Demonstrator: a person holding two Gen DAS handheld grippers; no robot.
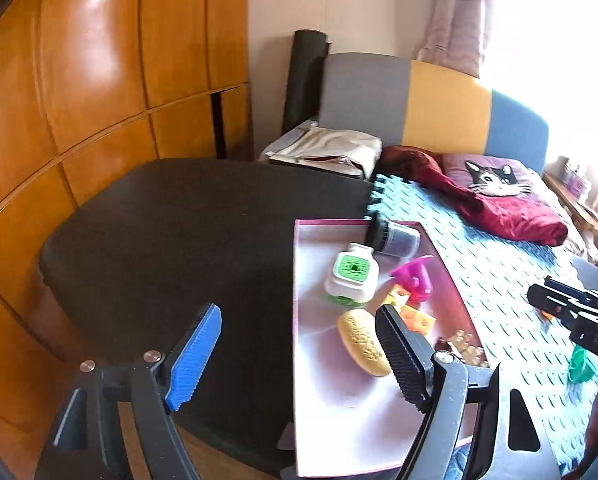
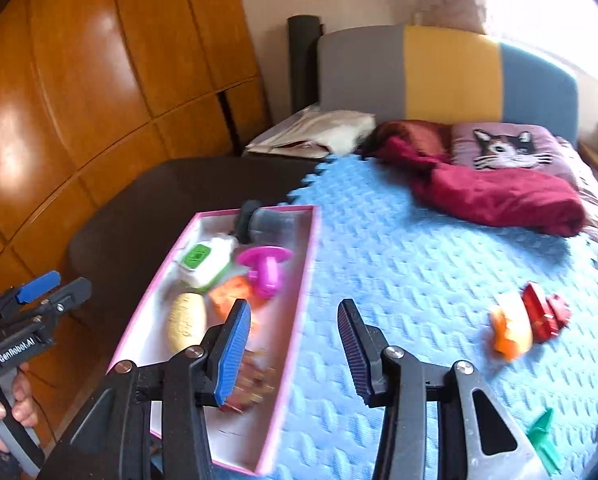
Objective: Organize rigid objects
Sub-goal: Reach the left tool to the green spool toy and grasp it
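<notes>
Filling up nicely, the pink-rimmed tray point(image 2: 295, 300) sits where the dark mat point(image 1: 171, 240) meets the blue foam mat point(image 2: 419, 280), and it already holds most of the toys. At its far end lies a grey jar with a black lid point(image 1: 395, 236); next come a white and green block point(image 1: 351, 280), a magenta plastic piece point(image 2: 263, 268), an orange and yellow cheese-like piece point(image 1: 413, 318), a yellow ridged oval toy point(image 1: 363, 342) and, nearest the camera, a blurred brownish toy point(image 2: 255, 380) that cannot be identified.

Left out on the foam mat, well apart from the tray, are three things — an orange and yellow toy point(image 2: 511, 332) touching a red toy point(image 2: 545, 314), and a green piece point(image 2: 545, 440) nearer the mat's edge. By the look of it the sorting is well past halfway, with those three still to be brought in.

Neither tool carries anything. The left gripper point(image 1: 299, 352) stands wide, its blue pad over the dark mat and its black pad over the tray, with nothing between them. The right gripper point(image 2: 295, 352) is parted more narrowly and is likewise empty, straddling the tray's right rim. A hand point(image 2: 3, 408) grips the left tool's handle at the edge of the right wrist view.

The remaining toys lie to the right, so the right gripper looks the better placed to fetch them.
</notes>
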